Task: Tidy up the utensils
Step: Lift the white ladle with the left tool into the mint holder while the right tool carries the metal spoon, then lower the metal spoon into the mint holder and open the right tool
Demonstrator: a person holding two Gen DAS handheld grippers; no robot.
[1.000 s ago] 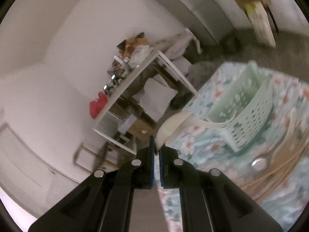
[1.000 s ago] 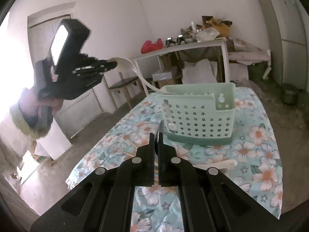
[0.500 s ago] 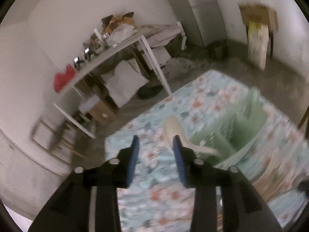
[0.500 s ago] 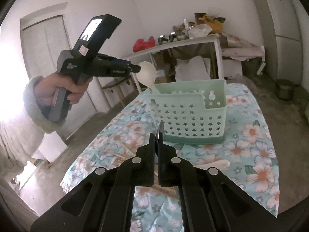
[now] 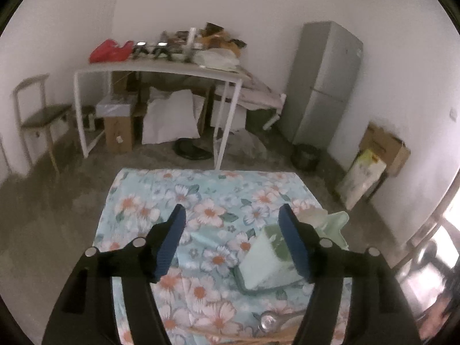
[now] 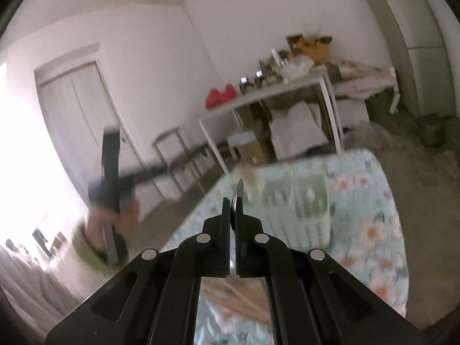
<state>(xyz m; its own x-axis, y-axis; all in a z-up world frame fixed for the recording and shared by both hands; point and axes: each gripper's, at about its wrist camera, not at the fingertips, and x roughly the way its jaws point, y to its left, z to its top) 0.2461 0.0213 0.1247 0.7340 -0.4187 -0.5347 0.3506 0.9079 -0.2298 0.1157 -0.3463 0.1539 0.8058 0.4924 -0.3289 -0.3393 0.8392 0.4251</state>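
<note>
While 1 basket stands, right gripper clamps 1 spoon.

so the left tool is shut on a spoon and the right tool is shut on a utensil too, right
Not quite. The left tool is open and holds nothing, as the left wrist view shows; the basket sits beside it. The right tool is indeed shut on a thin metal utensil.
</note>
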